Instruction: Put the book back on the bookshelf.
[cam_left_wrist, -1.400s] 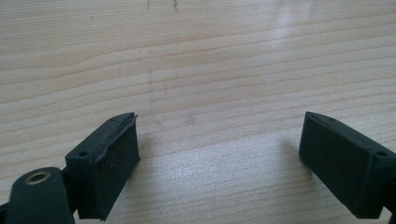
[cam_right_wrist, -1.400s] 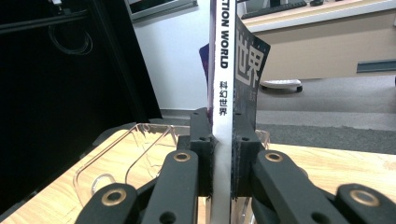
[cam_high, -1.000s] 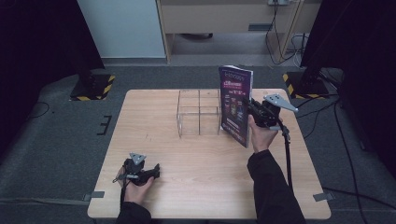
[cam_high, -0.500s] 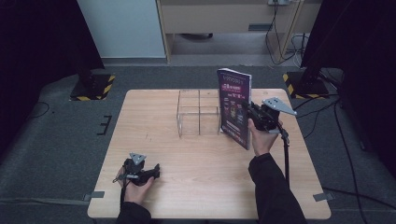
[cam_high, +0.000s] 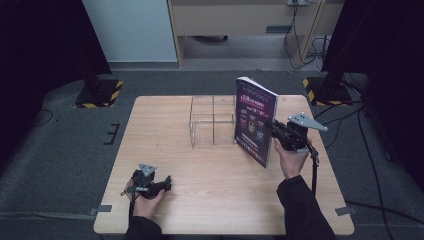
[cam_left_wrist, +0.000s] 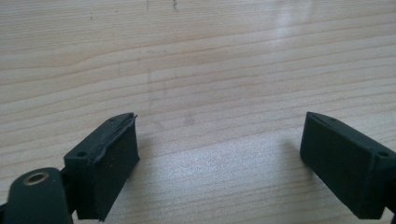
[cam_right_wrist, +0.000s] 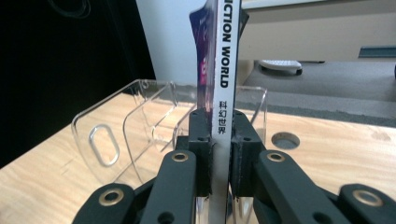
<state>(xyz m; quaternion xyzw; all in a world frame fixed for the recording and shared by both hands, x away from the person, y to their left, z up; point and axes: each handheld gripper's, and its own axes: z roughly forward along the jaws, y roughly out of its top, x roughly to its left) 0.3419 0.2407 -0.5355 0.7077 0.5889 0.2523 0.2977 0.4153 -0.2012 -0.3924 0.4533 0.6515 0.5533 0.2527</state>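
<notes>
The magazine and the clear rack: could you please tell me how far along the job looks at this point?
Done: the right gripper is shut on the spine of the magazine and holds it upright above the table. In hand: the magazine hangs beside the clear rack, not in a slot. Left: probably sliding it into a compartment and letting go. The left gripper rests open on the table, holding nothing.

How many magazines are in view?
1: the magazine, held upright above the table by the right gripper, right beside the clear rack. None seems hidden.
</notes>
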